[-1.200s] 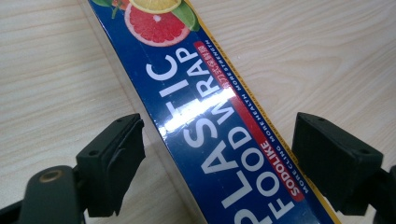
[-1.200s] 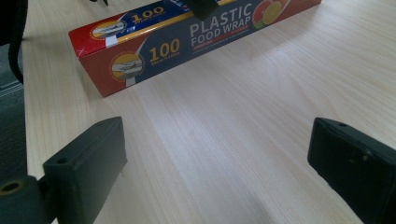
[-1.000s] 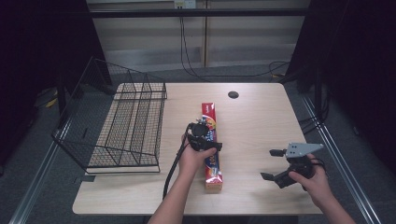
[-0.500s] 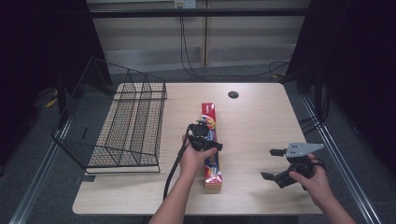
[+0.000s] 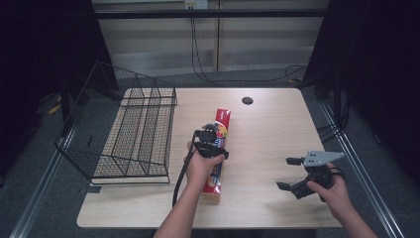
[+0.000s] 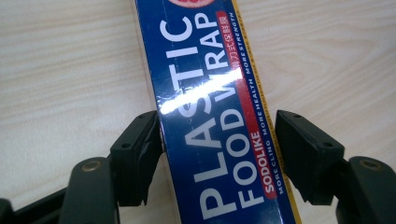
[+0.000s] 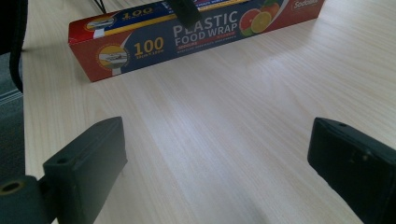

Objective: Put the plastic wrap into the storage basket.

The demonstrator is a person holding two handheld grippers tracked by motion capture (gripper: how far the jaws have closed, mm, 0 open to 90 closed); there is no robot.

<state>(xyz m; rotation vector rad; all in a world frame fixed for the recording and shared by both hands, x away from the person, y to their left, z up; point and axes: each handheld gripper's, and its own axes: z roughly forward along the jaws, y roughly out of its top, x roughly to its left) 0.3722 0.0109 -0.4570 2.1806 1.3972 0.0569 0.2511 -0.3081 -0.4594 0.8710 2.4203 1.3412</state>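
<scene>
A long red and blue box of plastic food wrap (image 5: pixel 223 119) lies lengthwise on the wooden table (image 5: pixel 277 129), near its middle. My left gripper (image 5: pixel 210 141) is lowered over the box's midsection. In the left gripper view its jaws straddle the box (image 6: pixel 210 93): the left one is against the box's side and the right one is a sliver off, so the left gripper (image 6: pixel 217 154) is open. My right gripper (image 5: pixel 286 173) hovers wide open over bare table at the front right. In the right gripper view the box (image 7: pixel 187 32) lies well beyond the right gripper (image 7: pixel 215 158).
A black wire basket (image 5: pixel 138 134) stands on the table's left side, hanging over the left edge. A dark round hole (image 5: pixel 247 100) sits near the table's far edge. Cables hang behind the table. Bare wood lies between the box and the right gripper.
</scene>
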